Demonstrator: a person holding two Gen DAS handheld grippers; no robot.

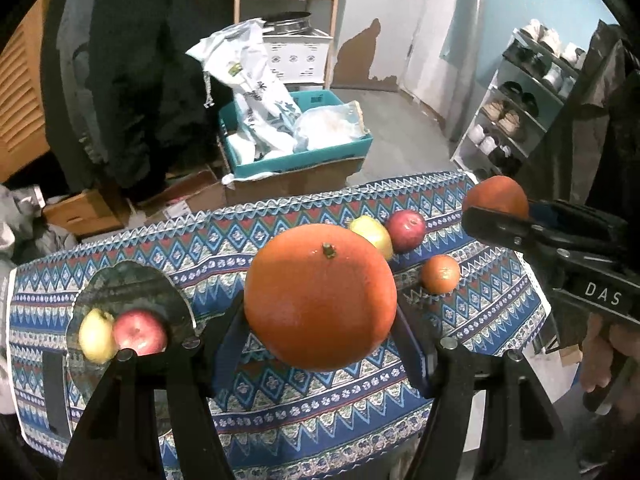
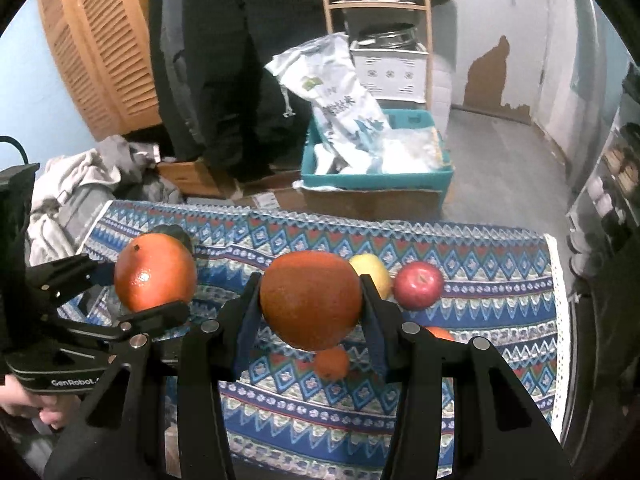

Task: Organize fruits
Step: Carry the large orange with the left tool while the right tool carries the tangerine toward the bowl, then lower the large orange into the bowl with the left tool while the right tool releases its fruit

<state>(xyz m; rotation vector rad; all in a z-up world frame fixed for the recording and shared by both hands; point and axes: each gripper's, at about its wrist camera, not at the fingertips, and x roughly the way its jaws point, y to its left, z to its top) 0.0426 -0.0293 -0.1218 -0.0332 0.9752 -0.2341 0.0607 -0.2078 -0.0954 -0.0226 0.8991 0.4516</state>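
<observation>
While both tongs hang above the patterned surface (image 1: 280,432), the left tongs (image 1: 320,344) stand partly spread, clamped on a large orange (image 1: 320,296), left of the red apple (image 1: 406,230); a yellow apple (image 1: 372,234) touches that red apple's left side; a small orange (image 1: 440,274) lies just in front of it; the right tongs (image 2: 310,316), narrowed as far as they go, pinch a second orange (image 2: 310,300) just left of the red apple, clear of the surface.
</observation>
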